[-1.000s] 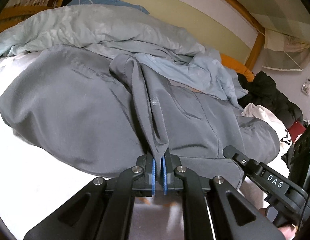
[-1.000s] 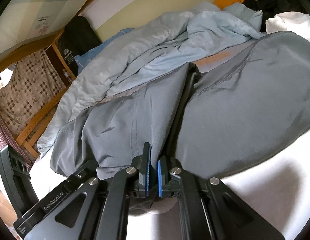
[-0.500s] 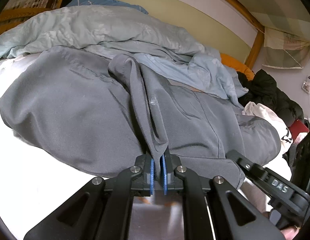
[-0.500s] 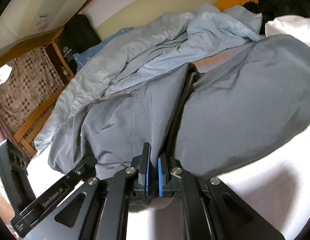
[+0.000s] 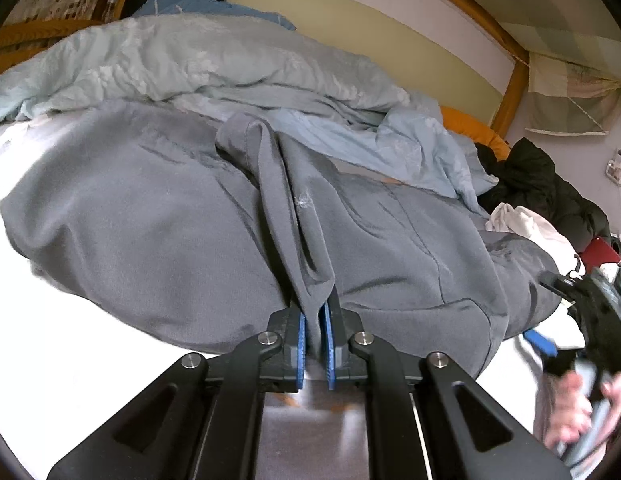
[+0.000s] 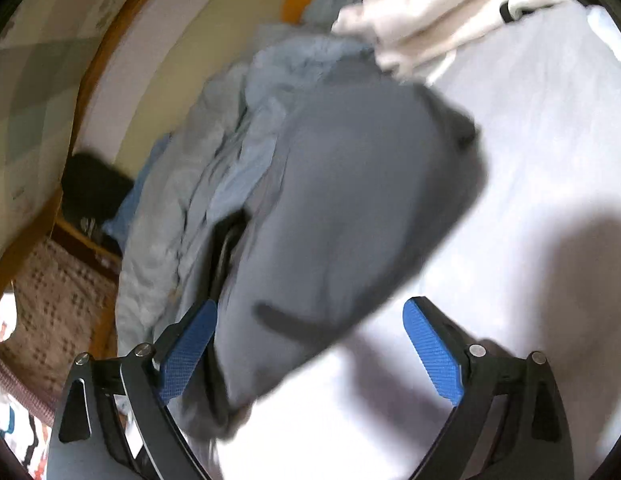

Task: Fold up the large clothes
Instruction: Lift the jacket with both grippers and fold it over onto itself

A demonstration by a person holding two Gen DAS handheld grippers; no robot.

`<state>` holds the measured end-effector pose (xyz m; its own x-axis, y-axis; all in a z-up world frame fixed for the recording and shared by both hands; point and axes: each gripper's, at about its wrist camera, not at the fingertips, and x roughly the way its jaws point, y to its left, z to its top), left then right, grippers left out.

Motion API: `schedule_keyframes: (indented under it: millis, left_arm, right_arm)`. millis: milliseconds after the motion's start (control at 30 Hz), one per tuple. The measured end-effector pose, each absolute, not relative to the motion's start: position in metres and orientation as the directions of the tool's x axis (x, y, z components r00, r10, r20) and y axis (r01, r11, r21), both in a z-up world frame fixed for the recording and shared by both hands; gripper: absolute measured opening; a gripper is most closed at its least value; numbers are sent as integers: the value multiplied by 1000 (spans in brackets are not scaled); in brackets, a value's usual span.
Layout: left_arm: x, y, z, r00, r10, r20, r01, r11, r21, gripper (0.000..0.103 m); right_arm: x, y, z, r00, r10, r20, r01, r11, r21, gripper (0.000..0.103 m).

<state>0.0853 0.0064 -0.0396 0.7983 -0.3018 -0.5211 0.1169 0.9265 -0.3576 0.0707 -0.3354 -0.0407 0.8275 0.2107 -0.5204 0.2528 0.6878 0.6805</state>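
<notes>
A large grey garment (image 5: 150,220) lies spread on the white sheet (image 5: 50,340), with one ridge of cloth pulled up toward me. My left gripper (image 5: 315,312) is shut on that ridge, its blue pads pressing the fold. In the right wrist view, which is blurred, the same grey garment (image 6: 350,200) has its near edge lying between the widely spread pads. My right gripper (image 6: 310,308) is opening, and neither pad presses the cloth. At the right edge of the left wrist view I see the right gripper (image 5: 590,320) and the hand (image 5: 582,412) holding it.
A crumpled light blue duvet (image 5: 230,60) lies behind the garment, along the wooden bed frame (image 5: 506,92). A white garment (image 6: 450,4) and a black jacket (image 5: 550,184) are piled at the far right. An orange pillow (image 5: 474,128) sits by the frame.
My right gripper has let go of the grey garment, spread its jaws wide, rolled and swung off to the right. The left gripper still grips the same fold and has not moved.
</notes>
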Motion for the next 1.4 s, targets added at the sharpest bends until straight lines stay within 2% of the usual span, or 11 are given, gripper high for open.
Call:
schedule_keyframes:
  millis: [100, 233, 333, 433, 533, 567, 700, 933, 1067, 1233, 1400]
  left_arm:
    - [67, 3, -26, 838, -299, -456, 159, 934, -320, 8]
    - [41, -3, 1, 876, -377, -300, 279, 905, -322, 8]
    - [39, -18, 15, 847, -468, -252, 383, 866, -321, 8]
    - [49, -35, 18, 827, -485, -283, 405, 864, -298, 8]
    - [95, -51, -16, 651, -500, -570, 380, 866, -326, 10]
    - [104, -44, -28, 607, -523, -599, 367, 852, -373, 9]
    - [104, 11, -38, 595, -611, -522, 274, 765, -583, 1]
    - [37, 136, 58, 896, -212, -390, 65, 931, -358, 2]
    - [7, 182, 76, 933, -119, -339, 9, 951, -310, 2]
    - [25, 179, 58, 923, -175, -343, 55, 941, -333, 4]
    - [50, 144, 28, 905, -190, -381, 83, 956, -281, 14]
  right_arm:
    - [92, -332, -42, 809, 139, -572, 287, 755, 589, 81]
    - [82, -317, -27, 854, 47, -518, 278, 801, 530, 46]
    - [71, -298, -3, 887, -18, -462, 244, 867, 434, 28]
    - [67, -286, 26, 910, -27, -414, 191, 913, 360, 23]
    - [66, -260, 59, 936, 21, -352, 95, 946, 309, 20]
    - [68, -248, 71, 940, 54, -336, 48, 956, 288, 19]
    - [58, -176, 105, 946, 192, -263, -141, 969, 200, 10]
    - [76, -38, 105, 841, 465, -276, -437, 885, 160, 0]
    - [81, 25, 71, 888, 309, -340, -346, 937, -52, 0]
    - [79, -19, 53, 874, 260, -410, -232, 966, 118, 0]
    - [67, -97, 36, 883, 151, -444, -100, 986, 137, 1]
